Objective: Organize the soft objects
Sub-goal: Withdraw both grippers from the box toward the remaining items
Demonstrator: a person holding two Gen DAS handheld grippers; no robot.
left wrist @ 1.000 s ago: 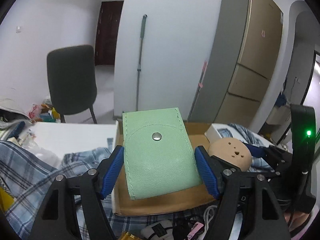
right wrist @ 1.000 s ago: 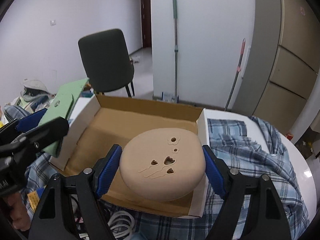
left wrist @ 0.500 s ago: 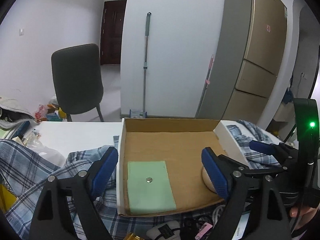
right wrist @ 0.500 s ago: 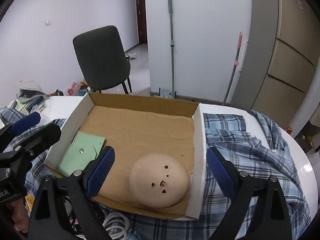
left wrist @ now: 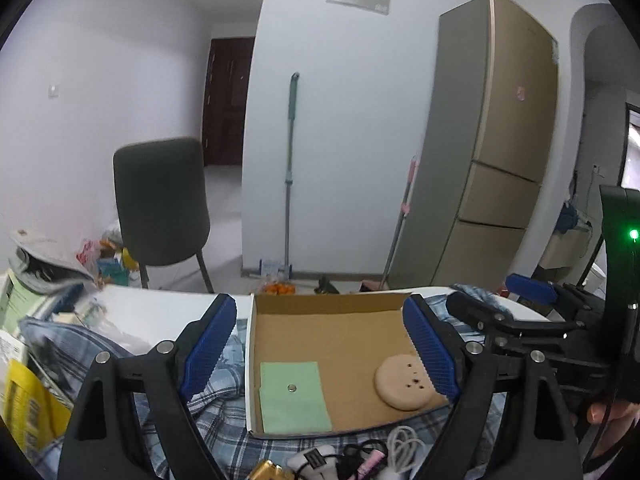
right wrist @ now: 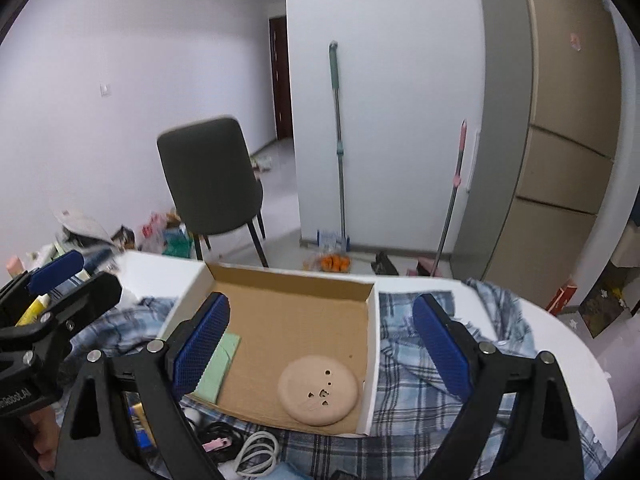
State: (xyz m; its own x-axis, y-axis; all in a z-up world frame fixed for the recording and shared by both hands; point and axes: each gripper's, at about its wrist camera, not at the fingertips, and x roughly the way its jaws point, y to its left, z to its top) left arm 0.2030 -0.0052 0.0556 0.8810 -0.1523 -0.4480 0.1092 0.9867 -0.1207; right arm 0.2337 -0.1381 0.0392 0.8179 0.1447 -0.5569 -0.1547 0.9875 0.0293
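Observation:
A light green pouch with a snap (left wrist: 294, 397) lies flat in the front left of an open cardboard box (left wrist: 328, 312). A round beige pad with small holes (left wrist: 404, 382) lies in the box's front right. In the right wrist view the pad (right wrist: 318, 394) sits by the box's right wall (right wrist: 372, 344) and the pouch (right wrist: 218, 364) is partly hidden behind my finger. My left gripper (left wrist: 320, 354) is open and empty, raised above the box. My right gripper (right wrist: 322, 350) is open and empty above the box.
A blue plaid shirt (right wrist: 432, 364) is spread over the white round table (right wrist: 576, 364) under the box. Cables and small items (left wrist: 360, 458) lie at the front edge. Clutter (left wrist: 36, 320) sits at the left. A dark chair (left wrist: 160, 208) stands behind the table.
Both grippers opened and let go: the green pouch and the beige pad dropped into the box. Both grippers then pulled back and up, away from the box.

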